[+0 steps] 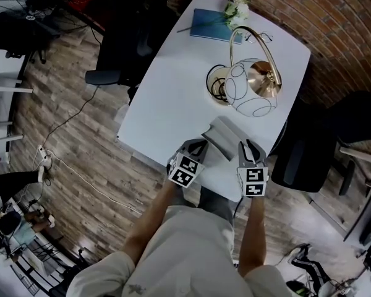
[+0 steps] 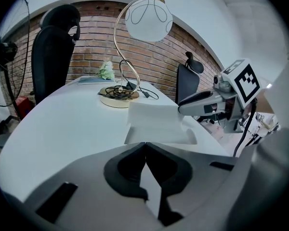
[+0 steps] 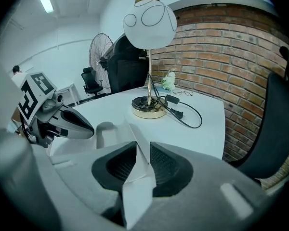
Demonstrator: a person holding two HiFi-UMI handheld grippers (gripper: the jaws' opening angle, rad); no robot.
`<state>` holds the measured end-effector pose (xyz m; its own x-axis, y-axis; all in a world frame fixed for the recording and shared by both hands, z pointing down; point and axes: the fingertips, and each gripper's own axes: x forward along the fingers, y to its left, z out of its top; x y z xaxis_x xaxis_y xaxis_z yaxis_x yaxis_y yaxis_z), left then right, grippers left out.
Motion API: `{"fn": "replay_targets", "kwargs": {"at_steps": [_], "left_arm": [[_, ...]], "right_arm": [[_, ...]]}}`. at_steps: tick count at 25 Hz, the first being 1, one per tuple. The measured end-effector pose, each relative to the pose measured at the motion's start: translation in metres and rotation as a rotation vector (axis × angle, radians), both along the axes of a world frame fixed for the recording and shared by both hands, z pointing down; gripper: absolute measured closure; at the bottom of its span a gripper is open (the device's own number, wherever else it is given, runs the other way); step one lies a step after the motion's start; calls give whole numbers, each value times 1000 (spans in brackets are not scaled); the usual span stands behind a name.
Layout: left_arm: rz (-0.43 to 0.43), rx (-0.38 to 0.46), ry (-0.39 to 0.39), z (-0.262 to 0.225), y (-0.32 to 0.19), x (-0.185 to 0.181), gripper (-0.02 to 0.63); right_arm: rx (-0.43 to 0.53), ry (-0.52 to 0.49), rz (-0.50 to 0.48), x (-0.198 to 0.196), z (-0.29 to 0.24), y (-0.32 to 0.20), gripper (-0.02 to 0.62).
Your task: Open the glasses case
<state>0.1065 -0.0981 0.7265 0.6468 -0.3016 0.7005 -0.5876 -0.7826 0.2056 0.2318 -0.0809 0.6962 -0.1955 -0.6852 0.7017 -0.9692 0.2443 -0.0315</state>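
The white glasses case (image 1: 226, 133) lies open near the front edge of the white table (image 1: 173, 91). My right gripper (image 1: 246, 145) is shut on its raised lid. In the right gripper view the thin lid flap (image 3: 135, 182) runs between the pads of that gripper (image 3: 137, 144). The lid (image 2: 151, 110) stands upright behind the shallow base (image 2: 159, 131). My left gripper (image 1: 200, 143) is at the base's near left corner. Its jaws meet at the base's near rim (image 2: 145, 144) and look shut on it. The case's inside shows nothing in it.
A gold desk lamp with a white globe shade (image 1: 253, 86) and its cable (image 3: 183, 113) stand just behind the case. A blue notebook (image 1: 210, 25) and white flowers (image 1: 236, 8) lie at the far end. Black office chairs (image 1: 123, 48) (image 1: 309, 156) flank the table.
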Motion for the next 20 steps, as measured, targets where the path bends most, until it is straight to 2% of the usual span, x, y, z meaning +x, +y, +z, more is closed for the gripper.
{"fn": "replay_targets", "kwargs": {"at_steps": [11, 20], "left_arm": [[57, 64, 59, -35, -11, -1, 600], [147, 187, 188, -109, -25, -3, 600]], "right_arm": [[99, -27, 104, -13, -47, 6, 517], [259, 33, 230, -29, -116, 20, 517]]}}
